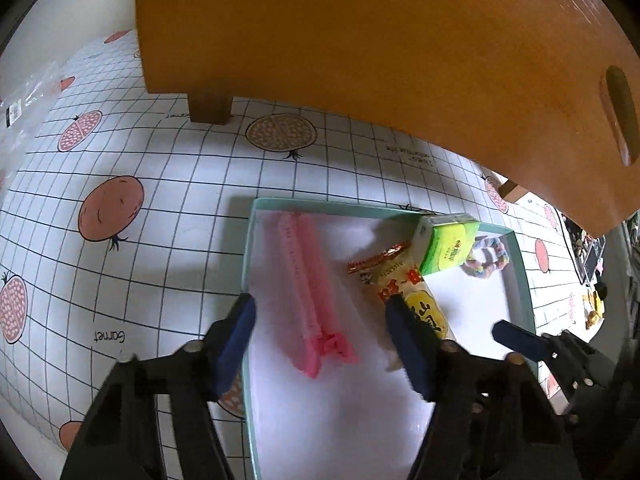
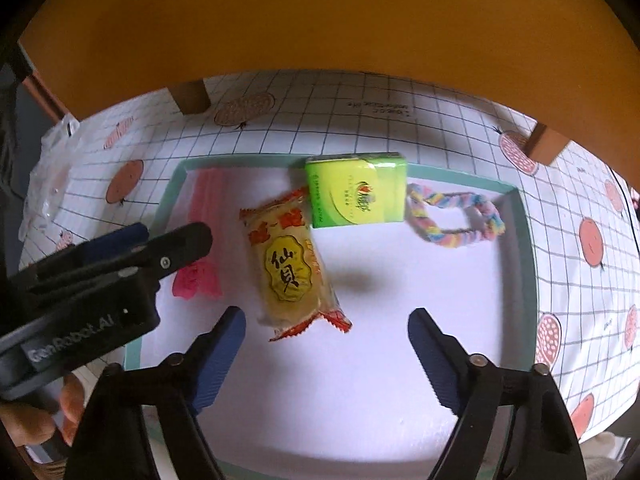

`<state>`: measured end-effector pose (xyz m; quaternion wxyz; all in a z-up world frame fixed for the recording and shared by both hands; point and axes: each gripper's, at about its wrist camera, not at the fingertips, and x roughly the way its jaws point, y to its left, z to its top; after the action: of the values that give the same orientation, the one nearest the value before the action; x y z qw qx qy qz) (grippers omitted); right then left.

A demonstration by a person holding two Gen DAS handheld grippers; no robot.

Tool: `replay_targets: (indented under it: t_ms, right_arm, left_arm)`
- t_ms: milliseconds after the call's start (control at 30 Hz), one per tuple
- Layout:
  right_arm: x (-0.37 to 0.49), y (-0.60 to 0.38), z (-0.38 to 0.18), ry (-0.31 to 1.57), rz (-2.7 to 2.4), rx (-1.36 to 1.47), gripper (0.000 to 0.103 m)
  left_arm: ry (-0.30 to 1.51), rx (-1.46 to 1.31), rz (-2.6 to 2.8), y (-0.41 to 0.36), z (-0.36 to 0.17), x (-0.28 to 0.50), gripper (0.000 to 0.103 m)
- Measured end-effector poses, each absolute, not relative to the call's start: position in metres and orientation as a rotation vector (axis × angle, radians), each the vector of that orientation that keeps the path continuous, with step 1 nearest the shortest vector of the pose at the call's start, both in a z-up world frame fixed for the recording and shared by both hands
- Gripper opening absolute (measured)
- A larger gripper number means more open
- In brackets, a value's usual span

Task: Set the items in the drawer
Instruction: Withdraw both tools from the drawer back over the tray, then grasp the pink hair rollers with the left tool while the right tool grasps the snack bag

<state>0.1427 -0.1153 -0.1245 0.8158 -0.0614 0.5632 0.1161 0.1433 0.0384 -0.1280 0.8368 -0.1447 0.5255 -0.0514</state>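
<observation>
A teal-rimmed white tray [image 1: 320, 204] [image 2: 524, 240] holds a pink ribbed strip [image 1: 308, 292] [image 2: 204, 200], a yellow snack packet [image 1: 404, 276] [image 2: 288, 264], a green tissue pack [image 1: 448, 246] [image 2: 354, 194] and a rainbow braided loop [image 1: 490, 260] [image 2: 452, 236]. My left gripper [image 1: 320, 308] points down over the tray's left side, open. The pink strip lies between its fingers without touching the pads. My right gripper [image 2: 327, 316] is open over the tray's middle, with the packet's near end just inside its left finger [image 2: 224, 344]. The orange wooden drawer unit [image 1: 360, 40] [image 2: 320, 20] stands behind the tray.
A grid-patterned cloth with fruit prints [image 1: 160, 200] covers the table. The drawer front has a slot handle [image 1: 620, 116], and the unit stands on short wooden feet [image 1: 210, 110]. A clear plastic bag [image 2: 52, 168] lies at the far left. A person's hand [image 2: 40, 412] holds the left gripper.
</observation>
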Motion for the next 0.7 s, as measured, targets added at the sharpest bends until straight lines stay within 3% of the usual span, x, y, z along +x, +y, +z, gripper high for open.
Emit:
replay_targets:
  t_ms: [200,267,500,700]
  right_arm:
    - [0.149,-0.106,-0.135,1.216,0.257,-0.152,0.082]
    - [0.152,-0.104,-0.138,1.219,0.257,-0.156,0.080]
    - [0.159,-0.099,-0.148,1.238,0.251,-0.168,0.068]
    - [0.163,-0.093,-0.154,1.262,0.243,-0.176,0.067]
  left_arm:
    - [1.130,-0.284,-0.116,0.034,-0.132,0.148,0.064]
    - [1.150,-0.299,-0.110,0.036,-0.138,0.151,0.055]
    - [1.161,-0.301,-0.098,0.036,-0.143,0.154,0.054]
    - [1.179,-0.312,-0.097,0.033,-0.148,0.157,0.053]
